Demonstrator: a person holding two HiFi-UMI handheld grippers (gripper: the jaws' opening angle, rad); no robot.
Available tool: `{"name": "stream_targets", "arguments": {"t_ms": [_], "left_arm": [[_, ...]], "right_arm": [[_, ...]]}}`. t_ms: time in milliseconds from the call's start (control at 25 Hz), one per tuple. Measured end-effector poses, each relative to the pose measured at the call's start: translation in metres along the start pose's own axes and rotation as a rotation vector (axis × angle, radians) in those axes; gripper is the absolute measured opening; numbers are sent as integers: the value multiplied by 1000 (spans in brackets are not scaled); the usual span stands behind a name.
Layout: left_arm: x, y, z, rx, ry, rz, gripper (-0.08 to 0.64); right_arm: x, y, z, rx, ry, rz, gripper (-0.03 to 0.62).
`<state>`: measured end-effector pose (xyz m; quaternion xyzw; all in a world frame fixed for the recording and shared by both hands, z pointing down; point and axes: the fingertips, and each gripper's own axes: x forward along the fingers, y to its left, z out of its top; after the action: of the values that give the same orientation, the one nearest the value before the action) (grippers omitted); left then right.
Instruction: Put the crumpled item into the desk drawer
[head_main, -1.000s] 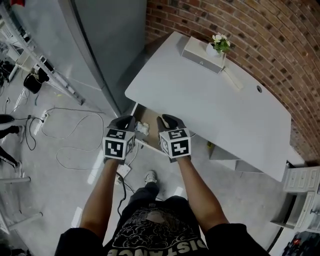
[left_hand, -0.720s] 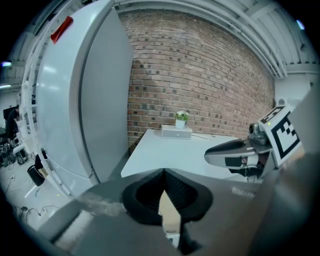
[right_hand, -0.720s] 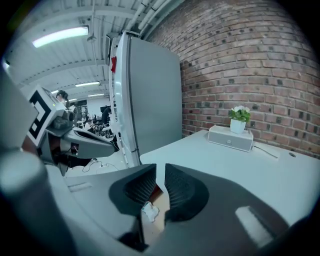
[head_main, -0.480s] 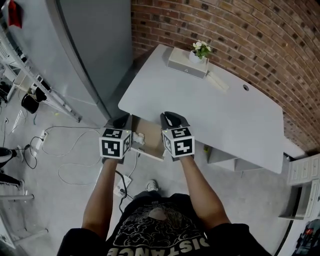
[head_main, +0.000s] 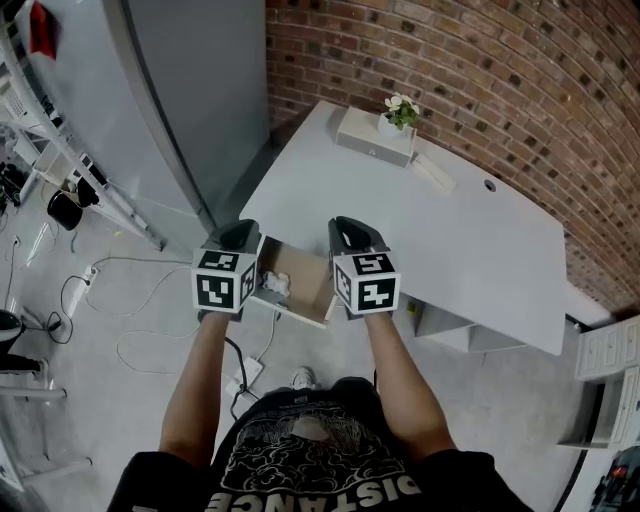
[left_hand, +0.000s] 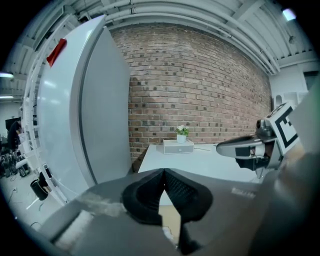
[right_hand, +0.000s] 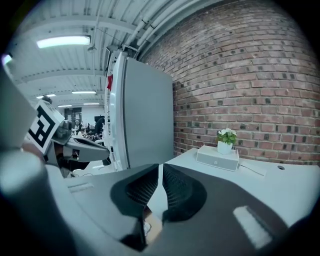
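Observation:
The crumpled white item (head_main: 277, 284) lies inside the open wooden drawer (head_main: 305, 280) that sticks out from under the white desk (head_main: 420, 230). My left gripper (head_main: 243, 233) hangs over the drawer's left side, and its jaws are shut with nothing between them. Over the drawer's right edge, my right gripper (head_main: 347, 230) is also shut and holds nothing. In the left gripper view the closed jaws (left_hand: 164, 172) point at the desk, and a bit of the crumpled item (left_hand: 168, 234) shows below them. The right gripper view shows its closed jaws (right_hand: 160, 172) above the item (right_hand: 146, 227).
A white box (head_main: 375, 135) with a small potted plant (head_main: 400, 108) stands at the desk's far edge by the brick wall (head_main: 520, 90). A tall grey cabinet (head_main: 180, 90) stands left of the desk. Cables (head_main: 130, 300) lie on the floor. A white drawer unit (head_main: 610, 350) is at the right.
Both grippers have drawn slightly apart and away from the drawer, so more of it shows between them. The crumpled item stays in the drawer. My head view has shifted a little.

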<state>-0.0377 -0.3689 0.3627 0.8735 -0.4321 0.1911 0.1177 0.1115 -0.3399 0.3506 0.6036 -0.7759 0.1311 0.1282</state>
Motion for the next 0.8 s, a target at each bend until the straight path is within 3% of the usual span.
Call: {"name": "stream_targets", "arguments": {"t_ms": [800], "left_arm": [[-27, 24, 20, -1, -62, 51, -1]], "right_arm": [[-14, 4, 30, -35, -57, -21, 1]]}}
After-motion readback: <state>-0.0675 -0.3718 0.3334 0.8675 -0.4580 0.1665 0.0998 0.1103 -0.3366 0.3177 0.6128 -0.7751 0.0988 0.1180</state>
